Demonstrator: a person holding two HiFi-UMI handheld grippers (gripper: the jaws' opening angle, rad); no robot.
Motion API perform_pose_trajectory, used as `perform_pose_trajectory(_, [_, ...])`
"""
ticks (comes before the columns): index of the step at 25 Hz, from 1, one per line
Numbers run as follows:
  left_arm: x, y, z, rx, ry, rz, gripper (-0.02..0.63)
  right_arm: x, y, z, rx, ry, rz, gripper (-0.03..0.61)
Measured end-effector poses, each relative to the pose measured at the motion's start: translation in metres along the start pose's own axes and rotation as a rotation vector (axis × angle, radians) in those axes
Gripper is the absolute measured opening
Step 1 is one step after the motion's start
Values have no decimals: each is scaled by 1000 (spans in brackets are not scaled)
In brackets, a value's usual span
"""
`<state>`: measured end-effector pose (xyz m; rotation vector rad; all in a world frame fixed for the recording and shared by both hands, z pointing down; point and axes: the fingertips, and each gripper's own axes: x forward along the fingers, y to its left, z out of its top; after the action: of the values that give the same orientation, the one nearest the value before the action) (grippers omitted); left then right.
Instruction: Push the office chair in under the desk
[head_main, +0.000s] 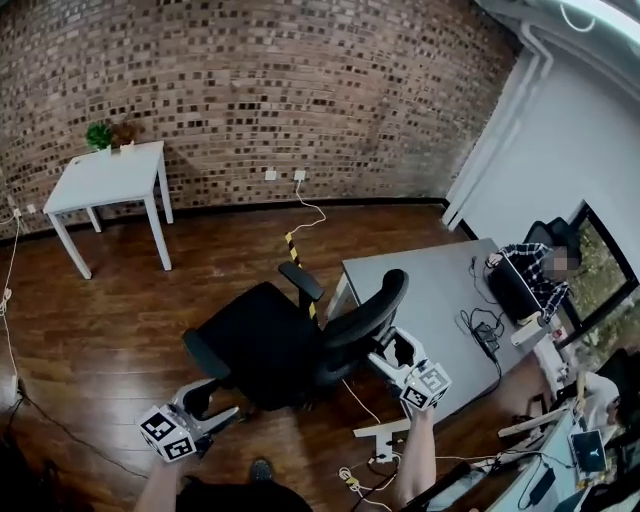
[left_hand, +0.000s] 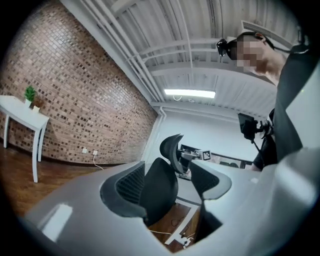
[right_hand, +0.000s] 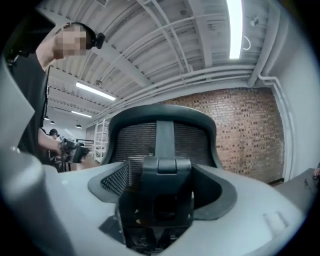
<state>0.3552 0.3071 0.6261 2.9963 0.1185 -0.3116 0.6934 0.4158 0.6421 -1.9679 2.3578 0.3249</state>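
Note:
The black office chair (head_main: 285, 340) stands on the wood floor, its backrest (head_main: 365, 315) close to the near corner of the grey desk (head_main: 430, 280). My right gripper (head_main: 395, 350) is just behind the backrest. In the right gripper view its jaws stand wide, right gripper (right_hand: 164, 185), with the chair's back bracket (right_hand: 160, 197) between them; no pad visibly presses on it. My left gripper (head_main: 205, 405) hovers just short of the chair's left armrest (head_main: 205, 355). In the left gripper view the left gripper (left_hand: 170, 182) is open, and the chair (left_hand: 160, 192) shows beyond the gap.
A small white table (head_main: 105, 180) with a plant stands at the brick wall, back left. A person (head_main: 535, 270) sits at the desk's far side with a laptop. Cables and a power strip (head_main: 352, 480) lie on the floor by my feet.

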Motion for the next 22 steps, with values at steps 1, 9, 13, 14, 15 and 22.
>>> perform_pose_trajectory(1, [15,4,2,27,4,-8,405,2,28,2,-18,-13,32,376])
perform_pose_trajectory(9, [128,58,-49,192,242,-244,590,-13,60,20,2,-181,-20,311])
perform_pose_trajectory(13, [114,82,-50,13,278,-354,276,19,37,-1,-50,-15,25,319])
perform_pose_trajectory(14, [112,81,-49,-7,282,-372,251,30,33,-6,-66,21,42,326])
perform_pose_trajectory(15, [113,77,-47,-9,284,-373,246,41,29,-10,-69,47,62,341])
perform_pose_trajectory(22, [103,43,-23,3,263,-226,399,48,46,15,70,-70,184,285])
